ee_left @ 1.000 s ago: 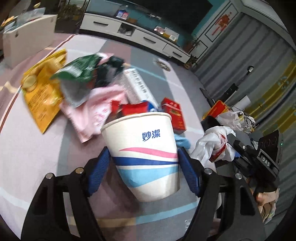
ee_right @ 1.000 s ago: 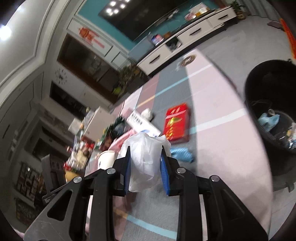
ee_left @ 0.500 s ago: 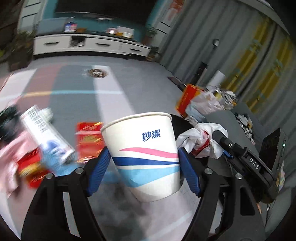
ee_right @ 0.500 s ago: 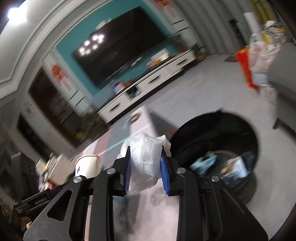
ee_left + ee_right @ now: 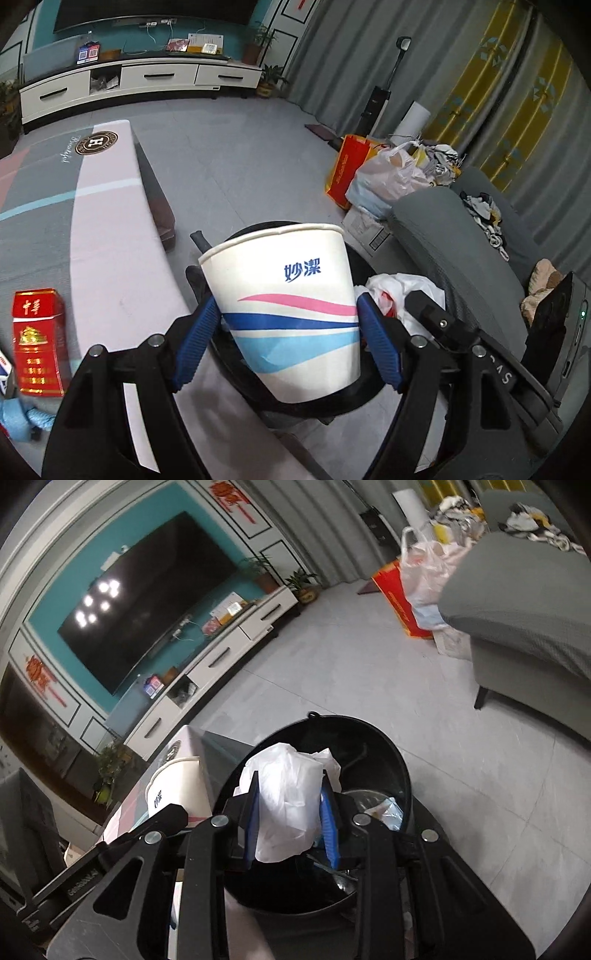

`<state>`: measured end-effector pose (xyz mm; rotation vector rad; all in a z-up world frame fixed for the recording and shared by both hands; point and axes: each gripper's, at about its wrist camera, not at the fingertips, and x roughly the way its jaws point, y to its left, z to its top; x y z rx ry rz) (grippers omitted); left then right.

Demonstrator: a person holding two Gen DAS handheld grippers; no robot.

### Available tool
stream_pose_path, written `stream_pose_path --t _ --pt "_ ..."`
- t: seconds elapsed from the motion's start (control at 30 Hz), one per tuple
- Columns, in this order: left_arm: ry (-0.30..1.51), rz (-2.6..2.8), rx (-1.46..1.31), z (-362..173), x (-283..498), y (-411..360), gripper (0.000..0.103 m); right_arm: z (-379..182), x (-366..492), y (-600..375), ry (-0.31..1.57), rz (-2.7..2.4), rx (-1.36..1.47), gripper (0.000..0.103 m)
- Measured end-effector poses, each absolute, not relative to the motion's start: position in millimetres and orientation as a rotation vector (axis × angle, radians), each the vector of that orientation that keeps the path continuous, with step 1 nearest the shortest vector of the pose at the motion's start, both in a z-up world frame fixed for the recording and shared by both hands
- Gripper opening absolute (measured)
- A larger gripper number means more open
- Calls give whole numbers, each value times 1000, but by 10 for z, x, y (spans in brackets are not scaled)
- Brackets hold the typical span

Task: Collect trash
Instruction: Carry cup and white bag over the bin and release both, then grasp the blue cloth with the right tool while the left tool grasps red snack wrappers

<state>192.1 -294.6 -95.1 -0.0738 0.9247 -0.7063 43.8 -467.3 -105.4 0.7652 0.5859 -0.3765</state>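
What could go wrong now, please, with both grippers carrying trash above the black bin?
1. The right gripper has just been opening on the white bag; the light bag could catch the bin rim or snag on a pad.
2. The left gripper holds the cup near the bin's edge, so it might fall outside.
3. The grippers are close together and could bump.

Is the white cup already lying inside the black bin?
No, the white cup is clamped upright between the left gripper fingers, above the black bin.

Dim indoor light, sharp frames, fisheye bending, dark vignetted corners.
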Motion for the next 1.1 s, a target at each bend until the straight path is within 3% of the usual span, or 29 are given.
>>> stream_pose_path --t 0.13,0.17,0.4,0.67,1.1 --pt "938 -701 -90 -996 1980 -2957 79 -1172 398 -4817 589 -383 847 59" --pt "941 -699 -90 -1000 1991 -2959 79 -1206 383 -4851 587 -380 880 61" --pt "926 -711 -88 -961 1891 -2858 88 -1152 298 -4869 556 -369 934 62" --pt "869 -679 -77 -848 1633 -2412 89 -1015 355 -4667 539 -323 887 64" --pt "778 -542 -175 -664 1243 -706 89 -845 778 -3725 643 -35 762 64"
